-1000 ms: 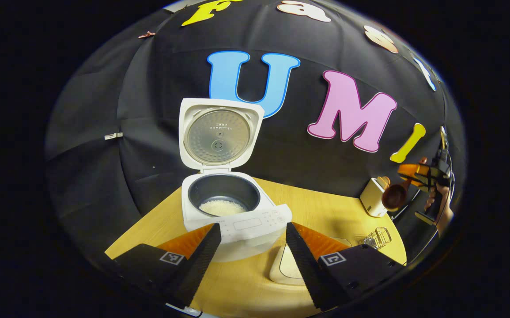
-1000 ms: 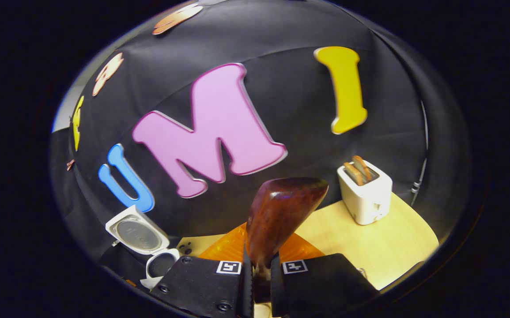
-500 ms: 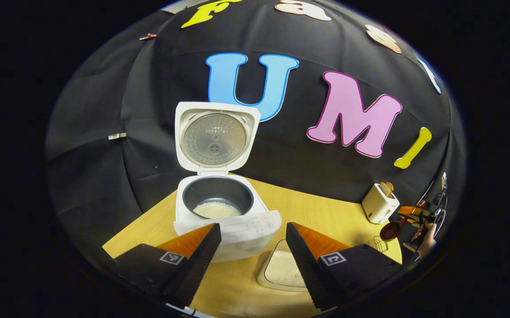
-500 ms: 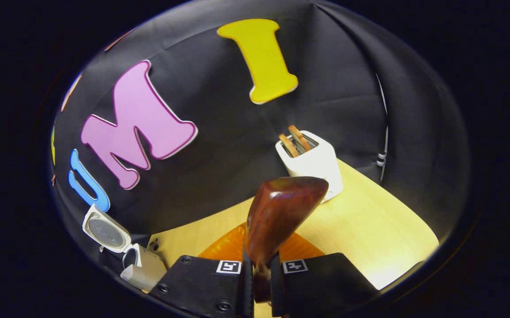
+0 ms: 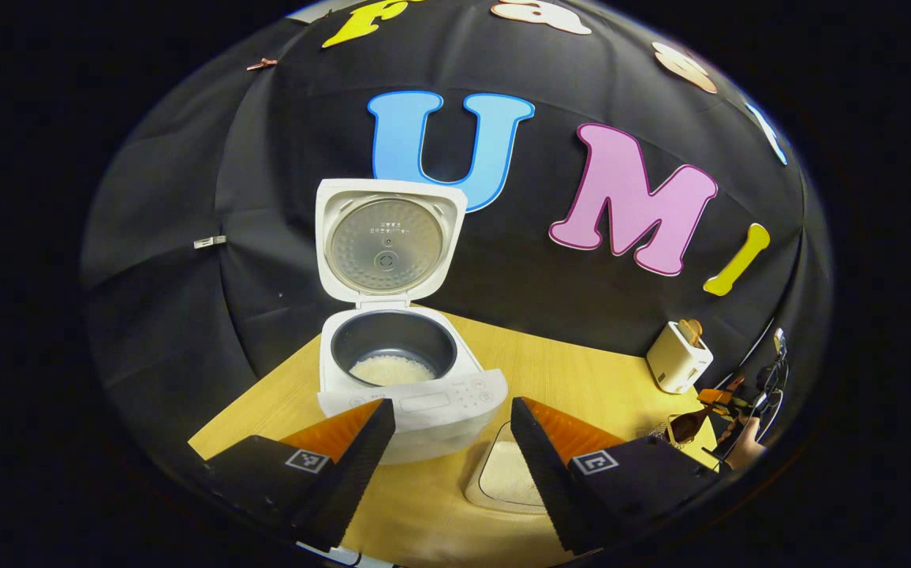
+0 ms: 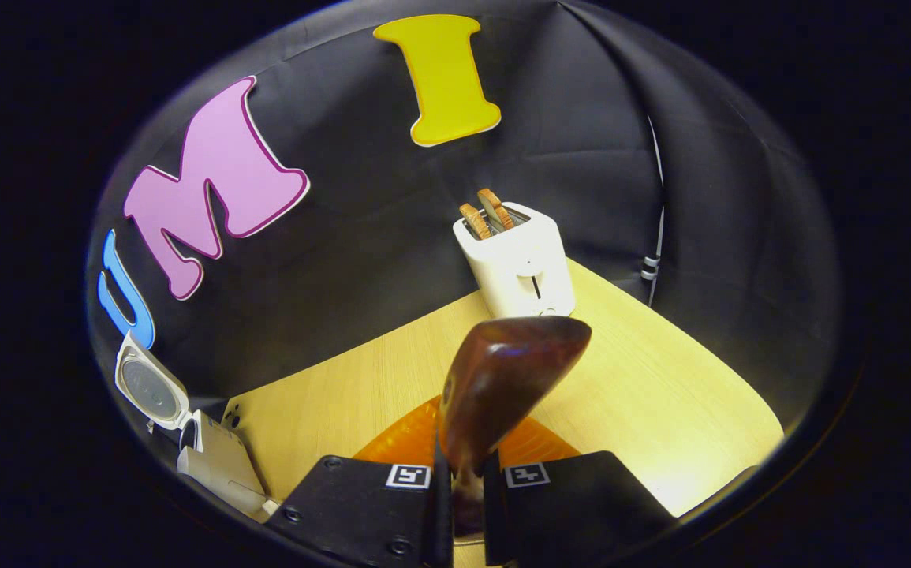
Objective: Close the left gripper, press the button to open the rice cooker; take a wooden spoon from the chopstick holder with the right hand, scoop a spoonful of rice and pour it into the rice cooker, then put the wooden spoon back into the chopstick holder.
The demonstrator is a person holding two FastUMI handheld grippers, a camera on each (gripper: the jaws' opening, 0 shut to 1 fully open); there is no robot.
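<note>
The white rice cooker [image 5: 412,394] stands open with its lid [image 5: 388,241] upright and some rice in the dark pot [image 5: 393,364]. My left gripper [image 5: 453,442] is open, just in front of the cooker, with nothing between its fingers. The right gripper [image 6: 467,489] is shut on the handle of the dark wooden spoon [image 6: 506,379], whose bowl rises in front of the camera. In the left gripper view the right gripper [image 5: 717,404], held by a hand, sits low at the far right with the spoon [image 5: 688,426] pointing down-left near the table.
A shallow white tray of rice [image 5: 506,473] lies right of the cooker on the wooden table [image 5: 581,379]. A white toaster [image 6: 520,264] with bread slices stands at the back right. The cooker [image 6: 214,461] appears at the left edge of the right gripper view.
The right gripper has come down toward the table with the spoon and now sits lower, nearer the table's right end. The left gripper has hardly moved.
</note>
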